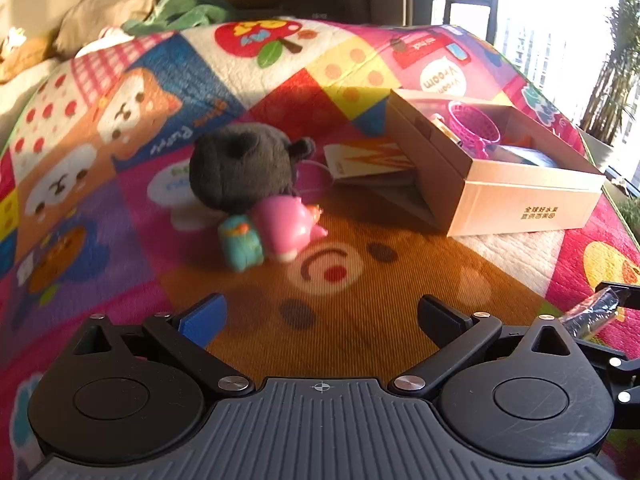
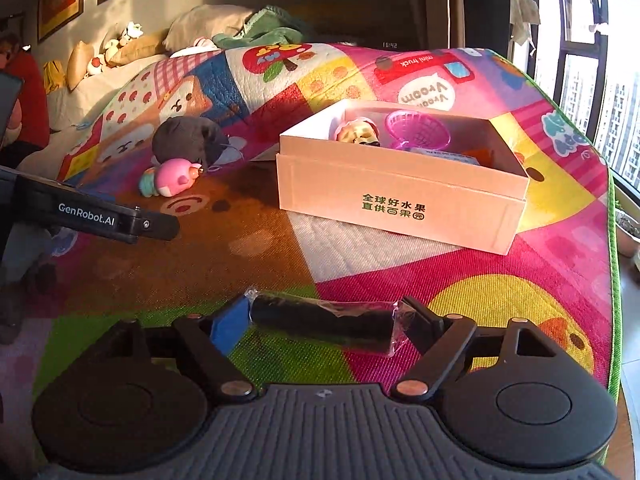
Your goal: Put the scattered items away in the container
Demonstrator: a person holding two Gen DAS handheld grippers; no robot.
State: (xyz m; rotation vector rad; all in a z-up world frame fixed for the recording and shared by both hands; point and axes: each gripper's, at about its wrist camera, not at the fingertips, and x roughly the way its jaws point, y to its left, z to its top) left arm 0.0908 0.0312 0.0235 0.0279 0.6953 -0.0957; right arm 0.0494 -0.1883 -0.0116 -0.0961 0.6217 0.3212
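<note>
Left wrist view
Left hand-held gripper (image 1: 322, 322): jaws spread wide with nothing between them, above the brown bear print.
Play mat (image 1: 120, 240): bright patchwork of cartoon animals and fruit, sunlit, covering the whole surface.
Scattered toys: a dark plush toy (image 1: 240, 164) lies mid-mat; a pink figurine (image 1: 288, 228) and a teal figurine (image 1: 240, 246) touch each other just in front of it.
Cardboard box (image 1: 520, 204): open, right of the toys, a purple basket (image 1: 476, 126) inside; a flat paper tag (image 1: 368, 160) lies against its left side.
Open room: bare mat between the jaws and the toys.
Room: pillows (image 1: 104, 16) and a green cloth (image 1: 184, 10) at the far end, bright window on the right.

Right wrist view
Right hand-held gripper (image 2: 322, 320): jaws part-way in, either side of a black roll in clear wrap (image 2: 320, 322) lying crosswise on the mat; whether the pads press it I cannot tell.
Box (image 2: 400, 196): ahead and apart from the roll, holding a skull toy (image 2: 358, 133) beside the basket.
In the way: nothing on the mat between roll and box.
Left side: the other gripper's black arm reaches in.
Edges: the mat's green border (image 2: 614, 240) runs down the right, just past the box.
</note>
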